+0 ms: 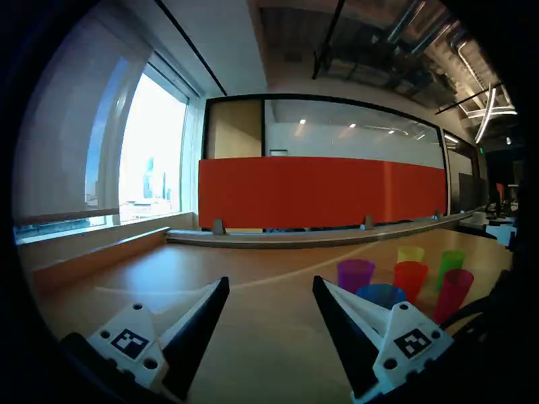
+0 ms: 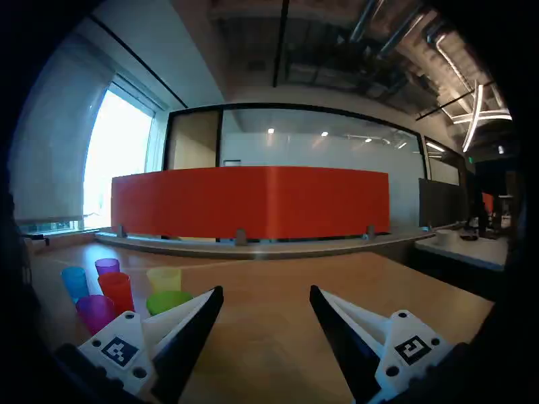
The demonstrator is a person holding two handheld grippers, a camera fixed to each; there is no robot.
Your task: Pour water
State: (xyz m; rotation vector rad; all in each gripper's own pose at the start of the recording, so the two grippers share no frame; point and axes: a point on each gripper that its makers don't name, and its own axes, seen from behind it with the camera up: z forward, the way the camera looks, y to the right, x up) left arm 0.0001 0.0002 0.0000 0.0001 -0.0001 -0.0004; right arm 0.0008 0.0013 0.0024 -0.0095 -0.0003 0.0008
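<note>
Several coloured plastic cups stand close together on the wooden table. In the left gripper view they sit to the right: purple cup, blue cup, red cup, yellow cup, green cup, pink cup. My left gripper is open, holds nothing, and stands left of the cups. In the right gripper view the cups lie to the left: blue cup, purple cup, red cup, yellow cup, green cup, pink cup. My right gripper is open with nothing in it. Whether any cup holds water is unclear.
The wooden table runs back to a raised ledge with an orange partition behind it. A bright window lies to the left. Another desk with office items stands off to the right.
</note>
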